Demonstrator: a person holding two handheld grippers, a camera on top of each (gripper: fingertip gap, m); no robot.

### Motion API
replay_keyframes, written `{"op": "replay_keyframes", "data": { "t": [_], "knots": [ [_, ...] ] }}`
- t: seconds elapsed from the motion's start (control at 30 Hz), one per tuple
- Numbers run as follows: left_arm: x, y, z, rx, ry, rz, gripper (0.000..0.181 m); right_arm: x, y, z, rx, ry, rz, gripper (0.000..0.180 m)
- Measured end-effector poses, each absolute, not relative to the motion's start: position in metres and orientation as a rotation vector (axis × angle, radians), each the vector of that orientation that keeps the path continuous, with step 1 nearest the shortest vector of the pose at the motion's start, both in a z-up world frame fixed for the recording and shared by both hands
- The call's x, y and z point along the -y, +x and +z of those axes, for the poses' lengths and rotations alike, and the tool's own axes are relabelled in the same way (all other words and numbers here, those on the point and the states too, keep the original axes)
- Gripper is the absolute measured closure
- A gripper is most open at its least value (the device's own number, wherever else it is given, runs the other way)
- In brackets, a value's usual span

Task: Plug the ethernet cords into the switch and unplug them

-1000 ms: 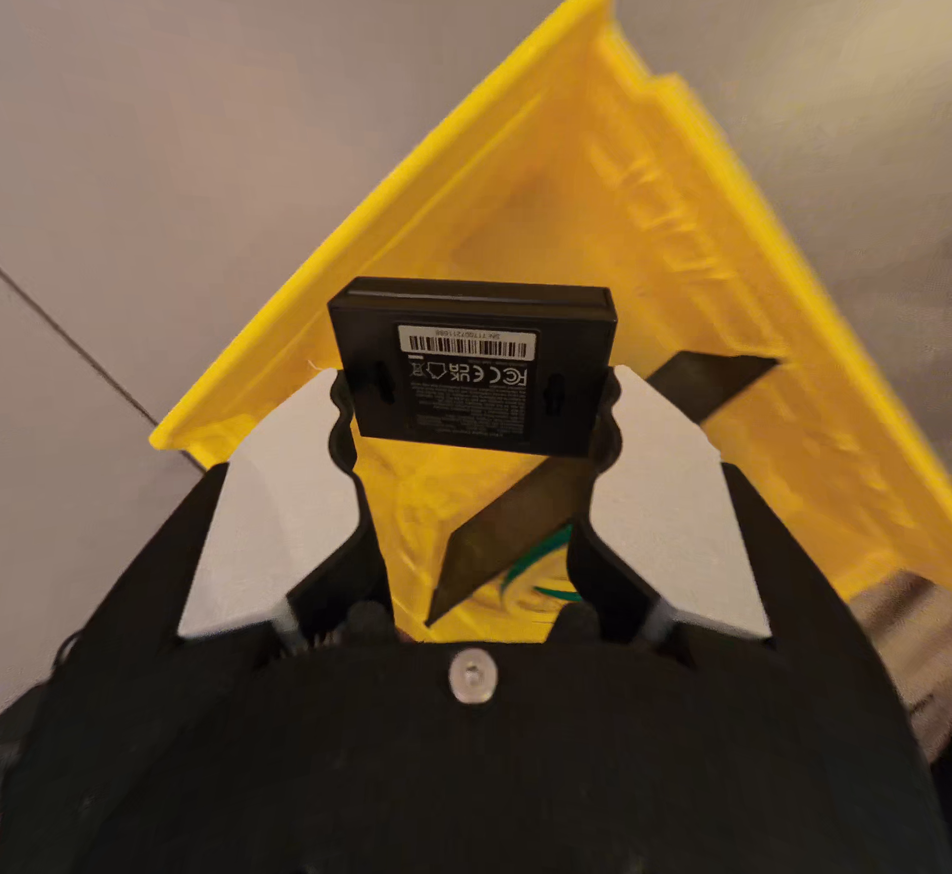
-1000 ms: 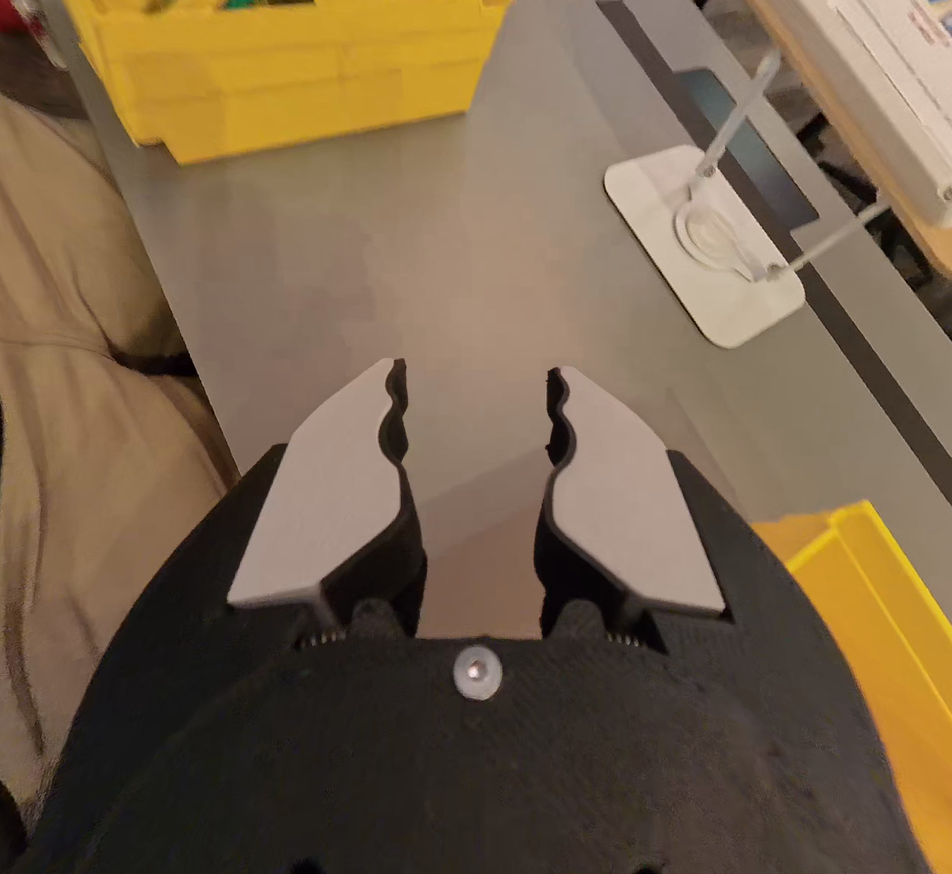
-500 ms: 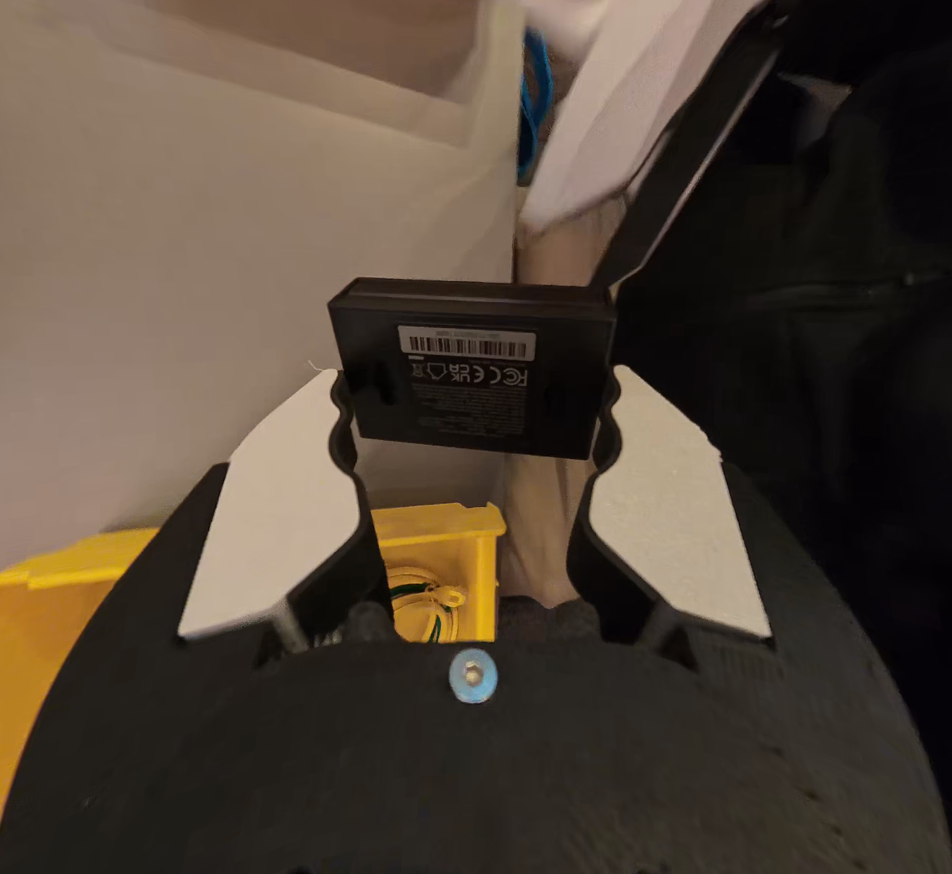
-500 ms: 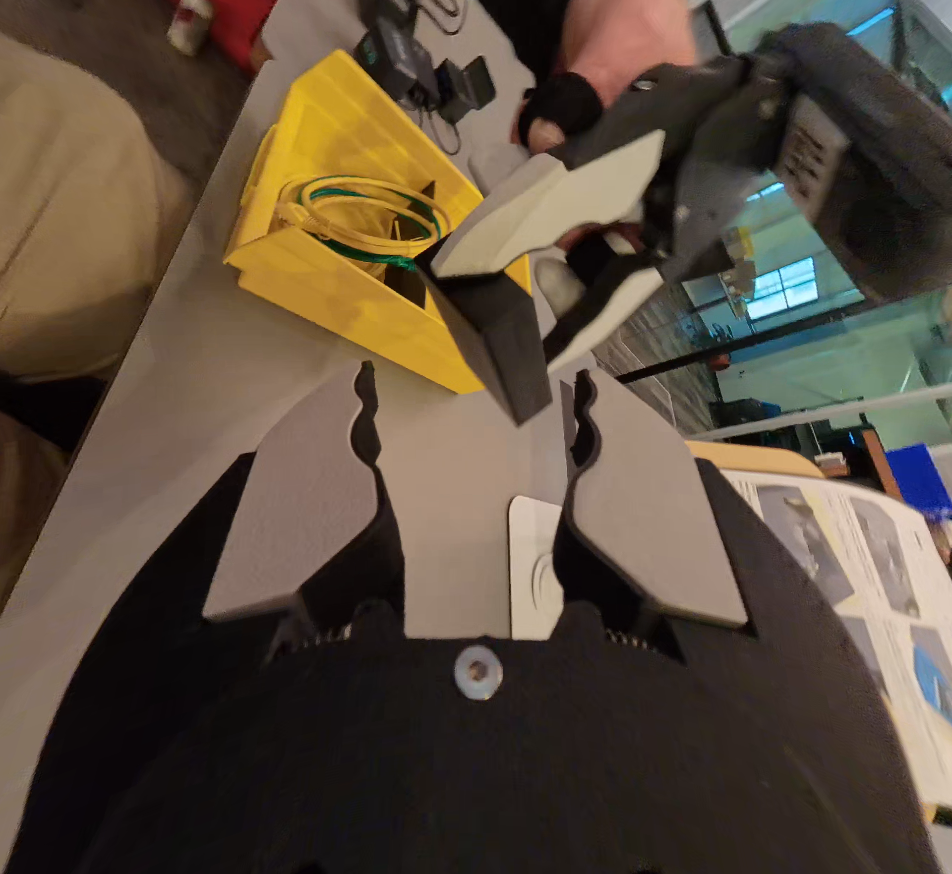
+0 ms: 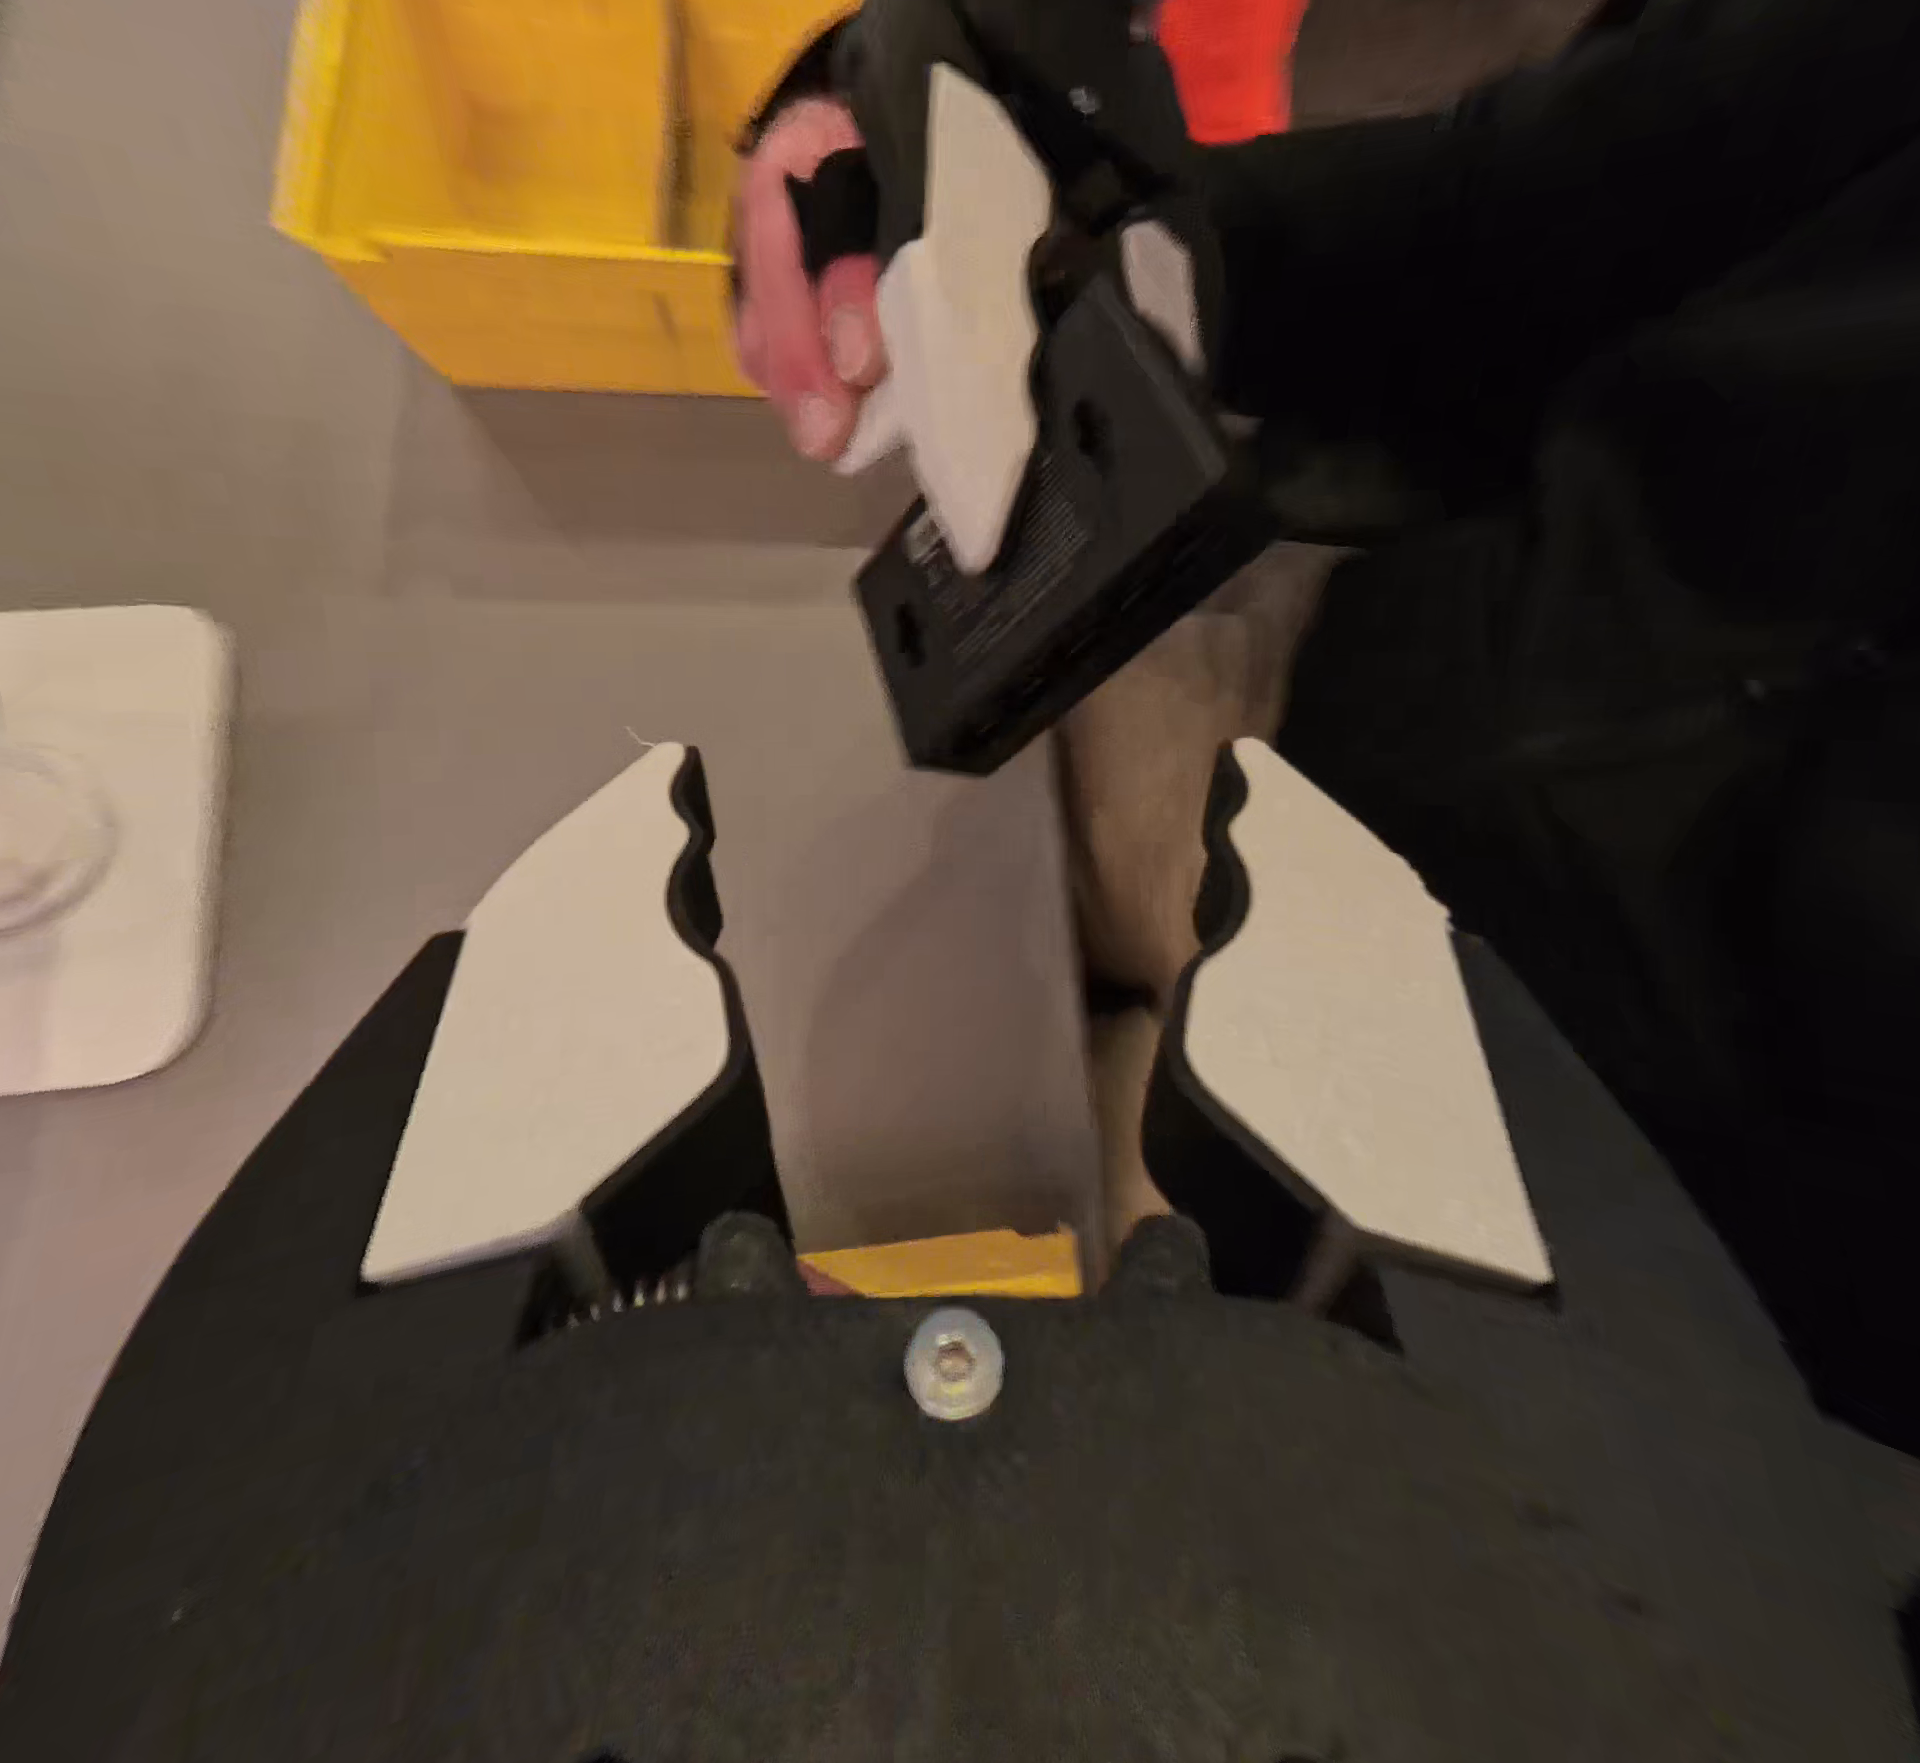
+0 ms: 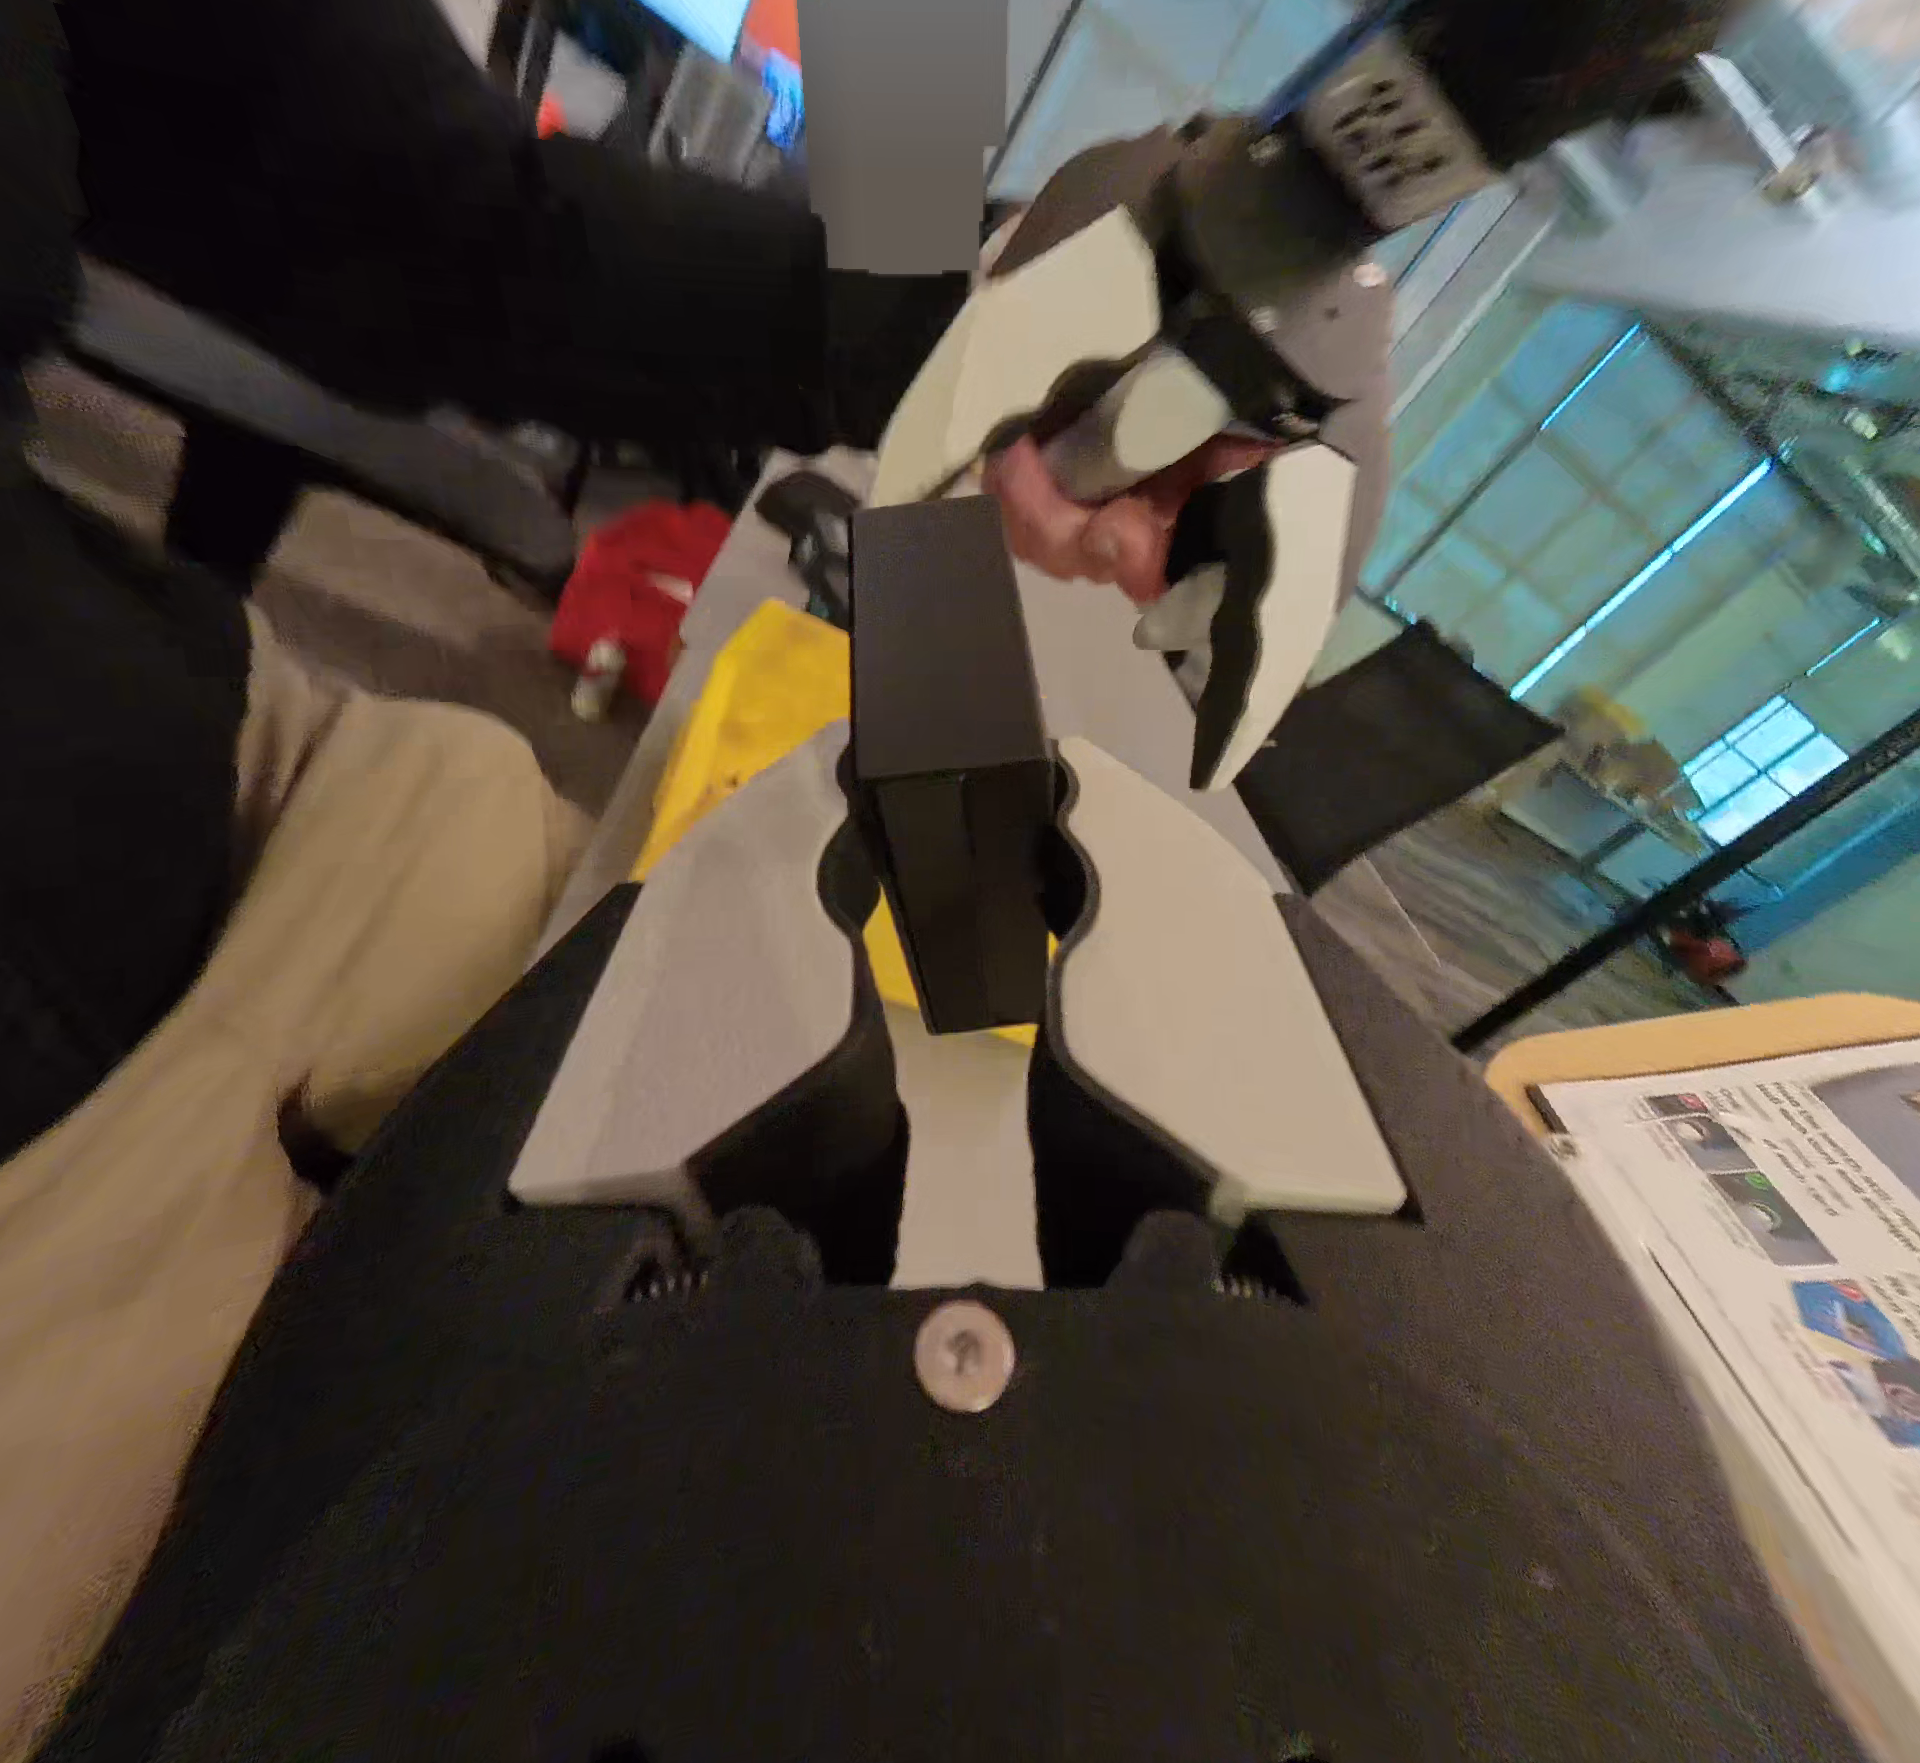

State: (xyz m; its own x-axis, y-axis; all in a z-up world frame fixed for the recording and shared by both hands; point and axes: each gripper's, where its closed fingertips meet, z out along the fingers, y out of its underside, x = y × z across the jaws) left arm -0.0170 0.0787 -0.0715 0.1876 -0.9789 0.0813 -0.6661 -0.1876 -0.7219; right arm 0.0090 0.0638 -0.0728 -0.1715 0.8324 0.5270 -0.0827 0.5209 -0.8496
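Observation:
The black switch (image 6: pixel 935 653) is clamped between the fingers of my right gripper (image 6: pixel 956 768), held in the air over the table's near edge. In the left wrist view the switch (image 5: pixel 1049 591) shows tilted, label side up, in the right gripper (image 5: pixel 1039 425) just ahead and to the right. My left gripper (image 5: pixel 956 768) is open and empty, its fingertips a little short of the switch. It also shows in the right wrist view (image 6: pixel 1081 633), open beyond the switch's far end. No ethernet cord is in view.
A yellow divided bin (image 5: pixel 499 155) stands on the grey table (image 5: pixel 520 570) ahead; another yellow bin (image 5: pixel 935 1261) is under the left gripper. A white stand base (image 5: pixel 94 840) lies at left. A printed sheet on a wooden board (image 6: pixel 1766 1246) is at right. Spacing between my two grippers at the tips: around 4 cm.
The switch has passed from the left gripper to the right one. The left gripper opened and drew back; the right gripper closed on the switch. Both swung round.

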Motion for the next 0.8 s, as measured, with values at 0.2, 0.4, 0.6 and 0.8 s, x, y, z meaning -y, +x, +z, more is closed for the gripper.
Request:
{"op": "replay_keyframes", "data": {
  "t": [0.2, 0.4, 0.6, 0.8],
  "knots": [
    [-0.083, 0.004, -0.088, -1.487, -1.746, -0.421, 0.111, -0.065, 0.033, -0.055, 1.386, -0.608, 1.123, 0.152],
    [-0.08, 0.023, -0.1, -1.572, -1.554, -0.206, 0.143, -0.061, 0.03, -0.062, 1.434, -0.616, 1.005, 0.152],
    [-0.084, 0.025, -0.1, -1.646, -1.359, 0.056, 0.154, -0.06, 0.023, -0.076, 1.545, -0.628, 0.751, 0.149],
    [-0.088, 0.023, -0.1, -1.623, -1.352, 0.052, 0.149, -0.066, 0.023, -0.08, 1.598, -0.636, 0.511, 0.149]
  ]
}}
